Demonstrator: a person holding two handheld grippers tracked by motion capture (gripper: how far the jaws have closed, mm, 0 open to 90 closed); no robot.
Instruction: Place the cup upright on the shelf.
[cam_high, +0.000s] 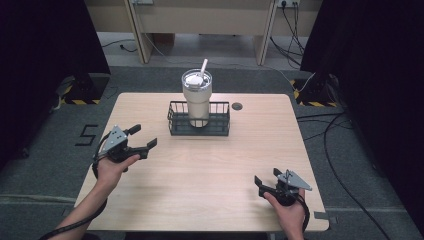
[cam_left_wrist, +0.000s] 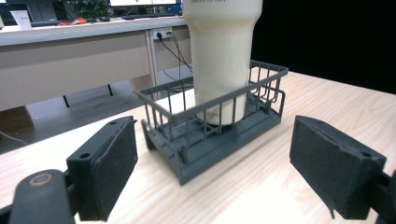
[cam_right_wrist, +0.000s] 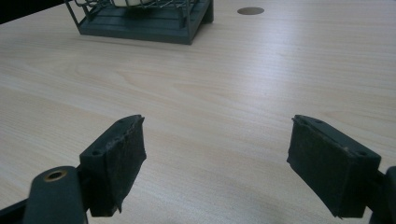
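Both sets of jaws gape wide, empty: left gripper (cam_high: 141, 138) near-left, right gripper (cam_high: 265, 178) near-right. The cream tumbler (cam_high: 196, 100) stands upright in the wire basket (cam_high: 199, 127) at far centre — likely smooth, top-heavy, rigid; grip its narrower lower body.

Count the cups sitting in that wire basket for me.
1. A single cream tumbler with a lid and straw stands upright in the dark wire basket at the far middle of the table, roughly centred in it. Nothing else shows inside the basket.
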